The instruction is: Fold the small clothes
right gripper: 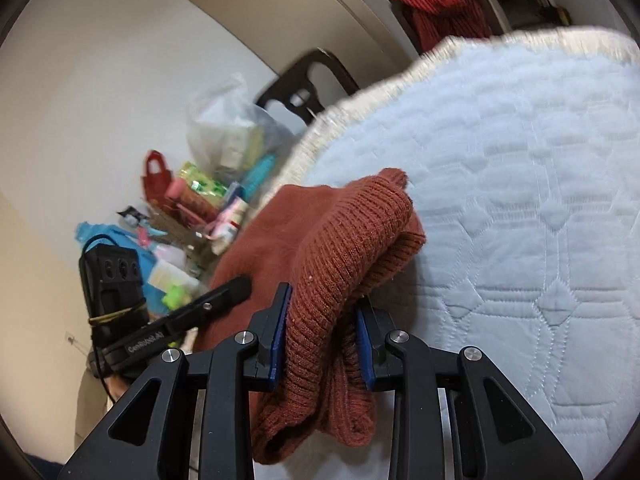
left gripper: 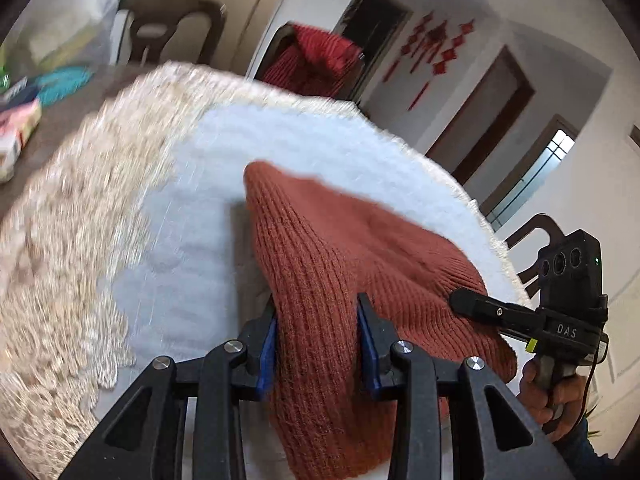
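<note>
Left wrist view: my left gripper [left gripper: 316,344] is clamped on a bunched edge of the rust knit garment [left gripper: 340,248], so I can carry that side over.
Garment position: lifted, draped above the white quilted mat [left gripper: 200,200].
Right wrist view: my right gripper [right gripper: 322,344] pinches the opposite doubled edge [right gripper: 352,240], keeping both ends level for the fold.
Background: the clutter pile [right gripper: 192,216] lies well apart.

White quilted mat [right gripper: 520,200], dark chair [left gripper: 172,28], plastic bag [right gripper: 228,128].
</note>
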`<state>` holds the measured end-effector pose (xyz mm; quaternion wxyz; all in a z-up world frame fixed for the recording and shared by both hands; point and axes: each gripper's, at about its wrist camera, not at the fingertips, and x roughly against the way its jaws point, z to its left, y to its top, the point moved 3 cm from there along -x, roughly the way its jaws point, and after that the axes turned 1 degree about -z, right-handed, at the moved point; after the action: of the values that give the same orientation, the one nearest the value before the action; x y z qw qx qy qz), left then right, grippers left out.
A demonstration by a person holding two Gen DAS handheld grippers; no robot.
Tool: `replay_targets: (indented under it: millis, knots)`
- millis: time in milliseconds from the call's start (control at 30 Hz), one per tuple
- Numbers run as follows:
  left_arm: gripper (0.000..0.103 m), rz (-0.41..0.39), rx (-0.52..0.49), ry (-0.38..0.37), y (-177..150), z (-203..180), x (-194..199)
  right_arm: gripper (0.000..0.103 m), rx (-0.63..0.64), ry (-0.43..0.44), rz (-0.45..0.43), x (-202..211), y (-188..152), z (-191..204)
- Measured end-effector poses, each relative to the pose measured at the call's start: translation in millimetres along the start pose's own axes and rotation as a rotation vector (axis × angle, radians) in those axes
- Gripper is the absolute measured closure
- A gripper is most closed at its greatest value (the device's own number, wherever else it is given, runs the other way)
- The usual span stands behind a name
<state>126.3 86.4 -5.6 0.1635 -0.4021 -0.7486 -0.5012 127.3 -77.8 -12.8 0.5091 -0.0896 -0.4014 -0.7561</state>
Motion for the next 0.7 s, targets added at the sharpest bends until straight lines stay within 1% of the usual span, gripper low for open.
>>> replay_targets:
  millis: [67,100,200,300,367,400,467,500,567,633,700]
  knots:
    - [0.059,-0.015,0.02,-0.015,-5.0,6.6,4.7,0.07,-0.02,-0.019,0.015,-1.6,-4.9,-8.9]
    - [0.058,-0.02,0.028,-0.021,-6.2,8.1,7.7,0.067,-0.024,-0.023,0.012,0.2,-5.9,-10.5]
    - [0.057,-0.044,0.014,0.009,-8.7,7.4,17.2,0.067,-0.016,-0.038,-0.008,12.7,-5.7,-9.7]
    - [0.058,-0.07,-0.01,0.056,-1.8,3.0,23.2,0.067,0.019,-0.062,-0.051,25.6,-1.5,-3.4]
    - [0.058,-0.111,-0.042,0.092,4.5,-7.2,31.6,0.067,0.031,-0.075,-0.076,30.6,2.1,-1.2]
    - [0.058,-0.123,-0.049,0.1,9.0,-9.7,33.7,0.067,0.039,-0.088,-0.078,29.0,4.7,0.5]
    - [0.058,-0.146,-0.071,0.089,17.5,-18.3,36.3,0.067,0.045,-0.115,-0.073,23.8,7.5,0.1]
    - [0.058,-0.15,-0.08,0.084,21.3,-22.2,35.2,0.072,0.045,-0.129,-0.066,19.4,8.9,-1.0]
    - [0.058,-0.14,-0.103,0.083,26.6,-29.4,27.0,0.078,0.045,-0.136,-0.055,11.4,11.5,-2.4]
    - [0.058,-0.111,-0.126,0.084,25.8,-31.4,13.8,0.082,0.047,-0.157,-0.043,1.6,13.3,-4.4]
    - [0.058,-0.07,-0.124,0.116,20.0,-25.1,-2.4,0.083,0.048,-0.165,-0.038,-3.5,13.9,-7.4]
